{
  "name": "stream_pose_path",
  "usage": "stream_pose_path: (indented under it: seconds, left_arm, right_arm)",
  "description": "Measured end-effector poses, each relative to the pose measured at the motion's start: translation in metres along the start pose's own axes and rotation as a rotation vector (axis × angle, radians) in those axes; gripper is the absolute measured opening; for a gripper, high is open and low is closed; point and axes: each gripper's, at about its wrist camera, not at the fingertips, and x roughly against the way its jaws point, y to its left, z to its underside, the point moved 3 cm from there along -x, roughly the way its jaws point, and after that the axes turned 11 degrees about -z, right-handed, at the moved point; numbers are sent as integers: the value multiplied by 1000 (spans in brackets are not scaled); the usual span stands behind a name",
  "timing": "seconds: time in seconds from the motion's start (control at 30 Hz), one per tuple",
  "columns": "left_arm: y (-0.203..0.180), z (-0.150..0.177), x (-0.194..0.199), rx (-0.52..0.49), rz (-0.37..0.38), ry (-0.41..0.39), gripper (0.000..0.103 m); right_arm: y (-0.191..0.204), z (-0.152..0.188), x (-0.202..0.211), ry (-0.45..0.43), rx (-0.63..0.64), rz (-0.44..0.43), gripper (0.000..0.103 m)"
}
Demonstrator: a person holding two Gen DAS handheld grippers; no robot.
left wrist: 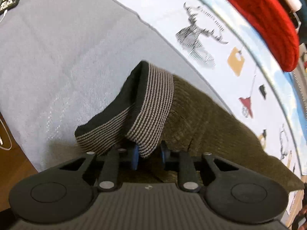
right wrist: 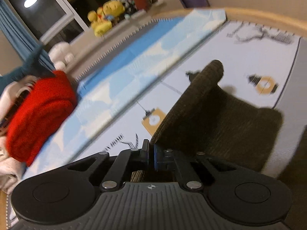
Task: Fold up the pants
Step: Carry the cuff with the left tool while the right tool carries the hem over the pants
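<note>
The pants (left wrist: 207, 118) are dark olive corduroy with a black-and-tan striped waistband (left wrist: 151, 111). My left gripper (left wrist: 148, 156) is shut on the striped waistband, which stands up from between its blue pads. In the right wrist view my right gripper (right wrist: 151, 153) is shut on an edge of the olive pants (right wrist: 220, 118), and the cloth rises from the jaws and drapes away to the right above the bed. The rest of the pants is hidden behind the lifted folds.
The pants hang over a bed with a grey sheet (left wrist: 57, 57) and a white cover printed with deer and tags (left wrist: 211, 38). A red knit garment (right wrist: 42, 115) lies at the bed's edge, also in the left wrist view (left wrist: 268, 25). Yellow plush toys (right wrist: 105, 17) sit on a far shelf.
</note>
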Motion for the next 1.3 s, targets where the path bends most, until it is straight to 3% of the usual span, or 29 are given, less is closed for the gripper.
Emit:
stream_pose_path:
  seconds: [0.13,0.27,0.4,0.5,0.6,0.67,0.7,0.77,0.8,0.9,1.3]
  left_arm:
    - [10,3,24,-17,40,-79,22]
    - [32,2,38,7,74,-97,21]
    - [44,-2,33,-7,47,-74,21]
    - [43,-3,16,-50,11,10,24]
    - [45,-4,4,-20,-22,50,33]
    - [47,-3,-1,8,-3,77,57]
    - [46,-3,-3,16,-7,85,59]
    - [45,-5,-4,16,-23,76,59]
    - [44,-6,-4,15,-35,69,59]
    - [43,-9,-7,26,-65,56,59]
    - [38,-9,-16,20,-102,55,58]
  right_arm:
    - [-2,-2,75,-44,3,-32,3]
    - [-30,19,147,-23,-46,-2,3]
    - [-84,62,188,149,-140,125,4]
    - [-141,93,187,362,-278,209,7]
    - [-175,81,199,287,-337,219,9]
    - [-189,64,205,212,-314,246,10]
    - [-197,58,206,185,-319,255,19]
    - [-213,59,203,183,-355,271,33]
    - [-220,61,199,194,-381,282,34]
    - [-233,64,189,206,-430,312,34]
    - [-234,60,175,173,-403,492,27]
